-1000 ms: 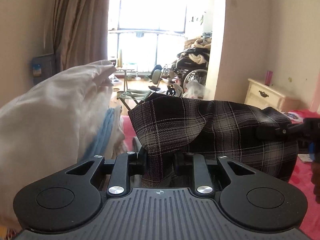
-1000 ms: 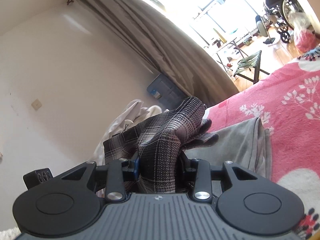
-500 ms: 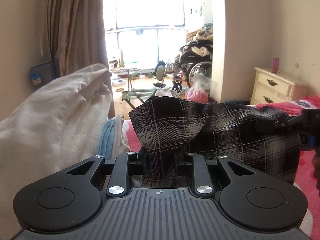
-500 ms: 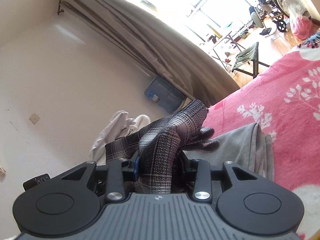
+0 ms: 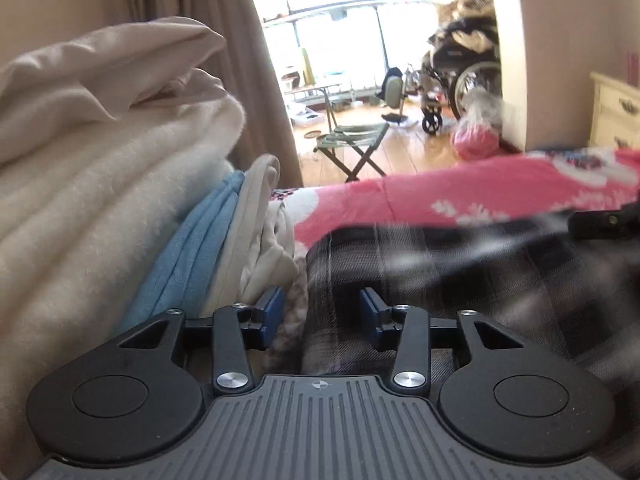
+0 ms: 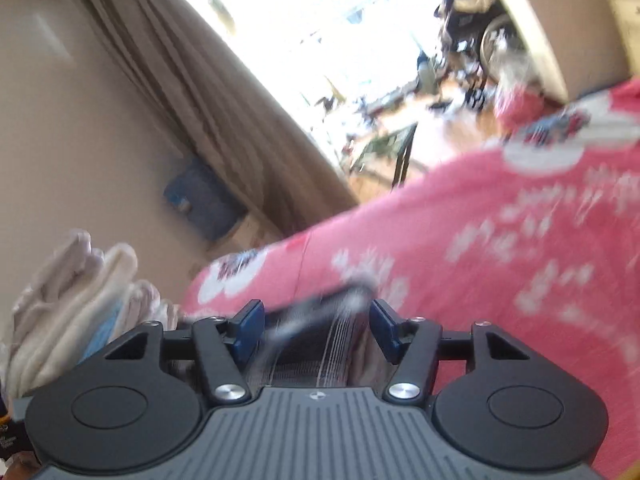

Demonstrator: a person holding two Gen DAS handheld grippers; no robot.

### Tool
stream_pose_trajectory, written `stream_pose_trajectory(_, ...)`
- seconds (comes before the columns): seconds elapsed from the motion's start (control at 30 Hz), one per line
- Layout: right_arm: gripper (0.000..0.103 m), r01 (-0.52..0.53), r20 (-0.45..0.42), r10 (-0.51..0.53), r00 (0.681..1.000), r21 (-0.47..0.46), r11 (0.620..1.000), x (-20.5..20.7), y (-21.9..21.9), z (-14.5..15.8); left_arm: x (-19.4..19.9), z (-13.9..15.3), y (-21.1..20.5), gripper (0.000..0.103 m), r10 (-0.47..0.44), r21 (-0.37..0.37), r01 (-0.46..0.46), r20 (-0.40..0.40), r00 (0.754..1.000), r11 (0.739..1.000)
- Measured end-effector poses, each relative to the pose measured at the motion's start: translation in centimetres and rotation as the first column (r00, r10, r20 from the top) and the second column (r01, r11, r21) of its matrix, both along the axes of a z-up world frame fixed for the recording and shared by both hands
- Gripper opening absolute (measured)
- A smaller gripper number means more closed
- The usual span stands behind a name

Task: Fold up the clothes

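A dark plaid garment (image 5: pixel 460 272) lies low on the pink floral bedspread (image 5: pixel 460 196), blurred by motion. My left gripper (image 5: pixel 322 310) is open, its blue pads (image 5: pixel 272 312) spread apart with the plaid cloth lying loose between them. In the right wrist view my right gripper (image 6: pixel 316 326) is open too, and a blurred edge of the plaid garment (image 6: pixel 320 340) sits between its blue pads (image 6: pixel 250 326) without being pinched. The right gripper's black body (image 5: pixel 604 222) shows at the right edge of the left wrist view.
A pile of cream blankets and folded blue and white cloth (image 5: pixel 120 184) rises on the left. The same stack (image 6: pixel 80 292) shows in the right wrist view. A brown curtain (image 5: pixel 256 80), a folding stool (image 5: pixel 352 140), a wheelchair (image 5: pixel 460 80) and a cream dresser (image 5: pixel 616 112) stand beyond the bed.
Both grippers have opened and let go of the plaid garment, which has dropped from chest height onto the bed. Both cameras have swung down toward the bedspread.
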State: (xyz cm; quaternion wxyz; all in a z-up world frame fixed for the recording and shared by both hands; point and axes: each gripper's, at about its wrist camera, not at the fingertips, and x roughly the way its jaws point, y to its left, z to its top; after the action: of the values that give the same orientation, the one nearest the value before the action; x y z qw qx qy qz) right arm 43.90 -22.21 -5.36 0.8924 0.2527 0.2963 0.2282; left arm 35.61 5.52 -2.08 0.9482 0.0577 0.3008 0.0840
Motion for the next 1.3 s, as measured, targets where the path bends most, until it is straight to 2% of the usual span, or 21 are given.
stream_pose_trajectory(0.07, 0.062, 0.065, 0.067, -0.065, 0.996, 0.009, 0.998, -0.8, -1.5, 1.8, -0.3, 0.5, 0.0, 0.048, 0.008, -0.008, -0.008, 0.01, 1.0, 1.0)
stream_pose_trajectory(0.1, 0.058, 0.064, 0.096, -0.065, 0.993, 0.009, 0.998, -1.3, -1.8, 2.8, -0.8, 1.0, 0.0, 0.048, 0.005, -0.001, -0.005, 0.026, 1.0, 1.0)
stream_pose_trajectory(0.13, 0.054, 0.025, 0.121, -0.025, 0.992, -0.001, 1.0, -1.9, -1.8, 3.6, -1.2, 1.5, 0.1, 0.049, 0.001, -0.002, -0.001, 0.038, 0.999, 1.0)
stream_pose_trajectory(0.2, 0.044, -0.09, 0.171, 0.107, 0.98, -0.101, 0.991, -3.6, -0.2, 4.9, -2.4, 2.1, 0.0, 0.05, -0.029, -0.002, 0.03, 0.05, 0.998, 1.0)
stream_pose_trajectory(0.27, 0.038, -0.21, 0.16, 0.236, 0.959, -0.16, 0.964, -5.0, 1.8, 4.8, -3.9, 2.4, -0.4, 0.05, -0.078, 0.002, 0.078, 0.053, 0.996, 0.997)
stream_pose_trajectory(0.33, 0.036, -0.262, 0.102, 0.299, 0.949, -0.275, 0.925, -5.4, 4.0, 2.9, -5.4, 1.4, -1.2, 0.05, -0.153, 0.04, 0.152, 0.017, 0.988, 0.987)
stream_pose_trajectory(0.37, 0.029, -0.275, 0.038, 0.305, 0.952, -0.337, 0.901, -5.0, 5.1, 1.2, -6.0, 0.6, -1.6, 0.05, -0.186, 0.066, 0.186, -0.007, 0.983, 0.98)
stream_pose_trajectory(0.4, 0.026, -0.272, -0.021, 0.289, 0.957, -0.405, 0.873, -4.6, 6.0, -0.5, -6.2, -0.6, -2.0, 0.05, -0.202, 0.109, 0.205, -0.045, 0.978, 0.973)
stream_pose_trajectory(0.43, 0.026, -0.26, -0.045, 0.268, 0.962, -0.435, 0.862, -4.4, 6.4, -1.5, -6.2, -1.8, -2.1, 0.05, -0.19, 0.146, 0.2, -0.079, 0.979, 0.969)
stream_pose_trajectory(0.47, 0.026, -0.241, -0.049, 0.244, 0.969, -0.423, 0.874, -4.4, 6.3, -1.6, -6.3, -3.0, -2.2, 0.05, -0.181, 0.175, 0.197, -0.107, 0.978, 0.965)
stream_pose_trajectory(0.5, 0.026, -0.219, -0.039, 0.223, 0.974, -0.416, 0.883, -4.7, 6.2, -0.9, -6.4, -3.8, -1.9, 0.051, -0.188, 0.17, 0.205, -0.111, 0.976, 0.964)
stream_pose_trajectory(0.57, 0.027, -0.189, 0.055, 0.242, 0.969, -0.468, 0.863, -6.2, 6.8, 1.4, -6.8, -4.3, -1.5, 0.052, -0.189, 0.155, 0.203, -0.1, 0.977, 0.967)
stream_pose_trajectory(0.63, 0.027, -0.206, 0.116, 0.291, 0.95, -0.467, 0.86, -6.9, 8.3, 3.2, -6.9, -3.5, -1.2, 0.052, -0.182, 0.133, 0.192, -0.084, 0.98, 0.972)
stream_pose_trajectory(0.77, 0.027, -0.305, 0.093, 0.373, 0.923, -0.413, 0.858, -3.6, 15.1, 4.0, -9.0, -2.1, -1.0, 0.052, -0.216, 0.101, 0.221, -0.058, 0.975, 0.97)
stream_pose_trajectory(0.87, 0.027, -0.386, 0.009, 0.411, 0.912, -0.327, 0.863, -0.5, 20.2, 2.5, -11.0, -2.2, -0.8, 0.053, -0.234, 0.08, 0.239, -0.072, 0.97, 0.968)
stream_pose_trajectory(0.9, 0.026, -0.395, -0.014, 0.413, 0.911, -0.328, 0.858, 0.4, 21.7, 1.7, -11.5, -2.7, -0.7, 0.053, -0.235, 0.078, 0.241, -0.084, 0.968, 0.967)
stream_pose_trajectory(1.0, 0.024, -0.35, -0.092, 0.341, 0.936, -0.38, 0.857, 2.6, 24.2, -0.9, -12.5, -3.7, -0.3, 0.054, -0.228, 0.085, 0.235, -0.088, 0.97, 0.968)
stream_pose_trajectory(1.07, 0.024, -0.3, -0.088, 0.287, 0.954, -0.311, 0.902, 3.2, 23.8, -0.7, -12.7, -3.8, 0.0, 0.054, -0.215, 0.08, 0.222, -0.085, 0.973, 0.972)
stream_pose_trajectory(1.17, 0.028, -0.228, -0.088, 0.215, 0.973, -0.17, 0.959, 2.4, 20.2, 1.0, -12.4, -3.6, 0.5, 0.057, -0.207, 0.059, 0.213, -0.099, 0.973, 0.975)
stream_pose_trajectory(1.2, 0.028, -0.222, -0.082, 0.211, 0.974, -0.165, 0.961, 1.7, 18.4, 2.0, -12.3, -3.5, 0.6, 0.057, -0.207, 0.052, 0.213, -0.104, 0.973, 0.976)
stream_pose_trajectory(1.3, 0.028, -0.182, -0.046, 0.176, 0.983, -0.291, 0.939, -2.8, 12.5, 4.3, -12.3, -3.1, 0.9, 0.057, -0.214, 0.044, 0.22, -0.103, 0.971, 0.975)
